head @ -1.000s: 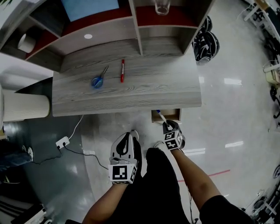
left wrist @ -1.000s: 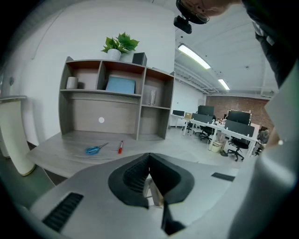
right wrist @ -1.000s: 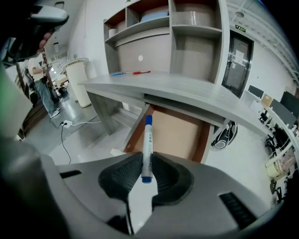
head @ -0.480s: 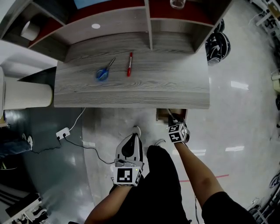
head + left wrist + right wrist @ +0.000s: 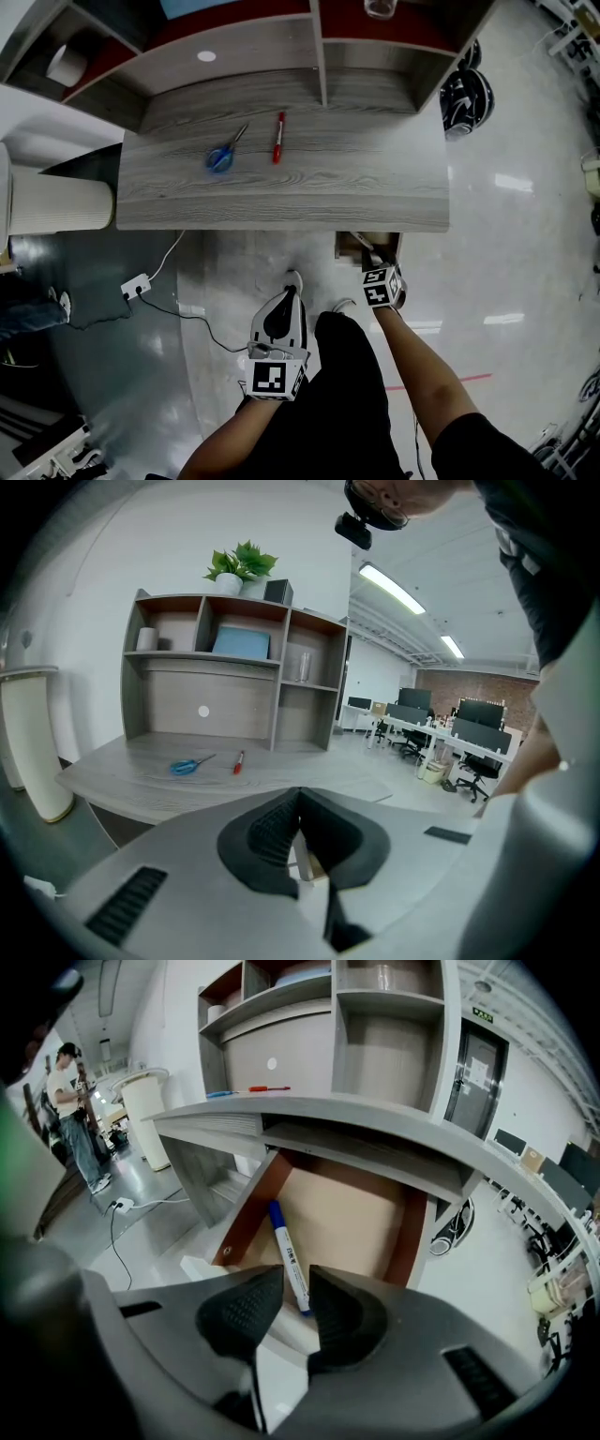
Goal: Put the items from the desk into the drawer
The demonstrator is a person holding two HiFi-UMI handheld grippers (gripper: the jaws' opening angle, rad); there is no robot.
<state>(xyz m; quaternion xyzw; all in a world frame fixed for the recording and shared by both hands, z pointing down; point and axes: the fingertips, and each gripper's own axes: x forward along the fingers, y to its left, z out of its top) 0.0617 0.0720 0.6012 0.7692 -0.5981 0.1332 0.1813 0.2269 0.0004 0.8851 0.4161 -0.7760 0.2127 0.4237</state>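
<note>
Drawer (image 5: 342, 246) first: it stands pulled out from under the front edge of the desk (image 5: 375, 192), toward the desk's right end. It holds one blue marker (image 5: 287, 1262), lying lengthwise on the pale bottom with one end toward the desk. In the hutch at the back of the desk, a left compartment holds a white roll (image 5: 64, 64). A right compartment holds a clear glass (image 5: 379, 7), cut off by the top edge of the head view.

Counted, there are two markers: the blue one in the drawer and a red marker (image 5: 277, 138) on the desk top. One pair of blue-handled scissors (image 5: 220, 157) lies just left of the red marker, apart from it.

There are two grippers. The left gripper (image 5: 286, 292) hangs in front of the desk, below its middle, with its jaws clenched together on nothing. The right gripper (image 5: 296, 1283) is over the drawer at the desk's right front. Its jaws have just been opening, and the blue marker's near end shows in the gap between them with neither pad pressing it — released. In the head view this gripper covers most of the drawer's inside.
</note>
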